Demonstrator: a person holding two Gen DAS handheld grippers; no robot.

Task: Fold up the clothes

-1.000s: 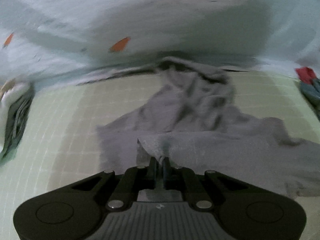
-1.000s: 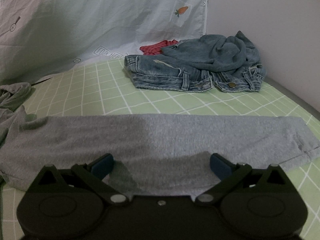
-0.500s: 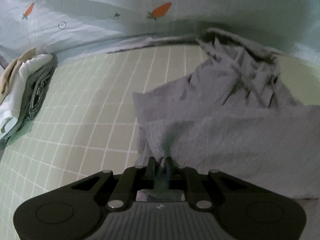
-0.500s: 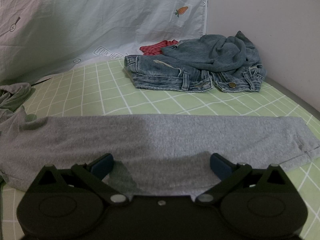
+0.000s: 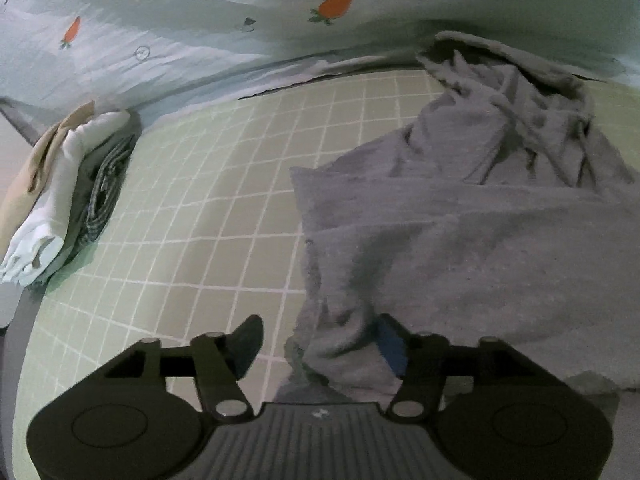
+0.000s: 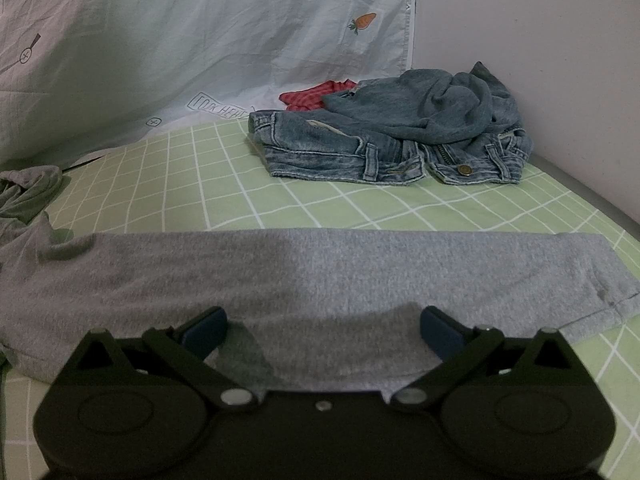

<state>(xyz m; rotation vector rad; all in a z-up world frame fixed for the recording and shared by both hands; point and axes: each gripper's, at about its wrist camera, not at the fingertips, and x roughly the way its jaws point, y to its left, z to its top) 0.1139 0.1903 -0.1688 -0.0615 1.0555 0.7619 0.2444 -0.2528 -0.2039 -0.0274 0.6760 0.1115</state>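
Note:
A grey sweatshirt (image 5: 460, 232) lies on the green checked bed sheet (image 5: 208, 208), its hood bunched at the far right. My left gripper (image 5: 320, 340) hovers low over its near left edge with jaws opening; a fold of grey cloth lies loose between the fingers (image 5: 248, 340), no pad pressing it. In the right wrist view the same grey sweatshirt (image 6: 320, 272) is stretched flat across the bed as a long band. My right gripper (image 6: 322, 326) stands open just above its near edge, blue pads (image 6: 438, 330) wide apart.
A small pile of white, beige and striped clothes (image 5: 60, 200) sits at the bed's left edge. Blue jeans (image 6: 360, 152), a blue-grey top (image 6: 432, 108) and a red garment (image 6: 316, 94) are heaped at the far right. A pale carrot-print sheet (image 6: 200, 40) hangs behind.
The left gripper, shut on the grey cloth before, has sunk toward the bed and spread its jaws, letting the fold drop. The right gripper and its view are unchanged.

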